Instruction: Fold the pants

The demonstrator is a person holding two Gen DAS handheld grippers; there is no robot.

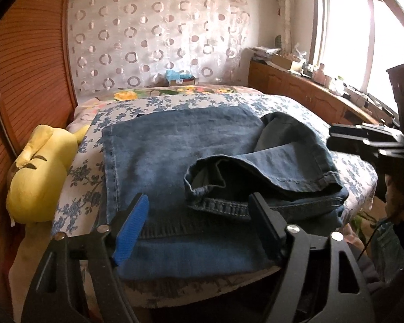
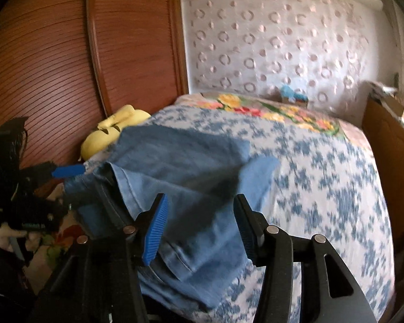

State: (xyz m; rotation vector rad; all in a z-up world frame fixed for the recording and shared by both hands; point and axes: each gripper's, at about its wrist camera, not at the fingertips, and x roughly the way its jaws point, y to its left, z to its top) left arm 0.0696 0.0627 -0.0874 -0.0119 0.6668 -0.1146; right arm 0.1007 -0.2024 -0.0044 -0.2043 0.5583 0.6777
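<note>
The jeans [image 1: 175,148] lie partly folded on the bed [image 1: 296,107], thick blue denim with stitched hems, one leg doubled back in a loose hump. Under them is a bedspread [image 2: 323,188] printed with blue flowers. A yellow plush toy [image 1: 40,172] sits at the bed's edge against a ribbed wooden wardrobe [image 2: 54,67]. A lace curtain [image 1: 159,32] with rings hangs behind.

Only the left view shows the window [image 1: 347,27] and cluttered wooden cabinet [image 1: 296,80]. The left tongs [image 1: 199,202] stand apart over the denim. The right tongs [image 2: 200,210] stand apart too, clamping nothing; their view is blurred.
</note>
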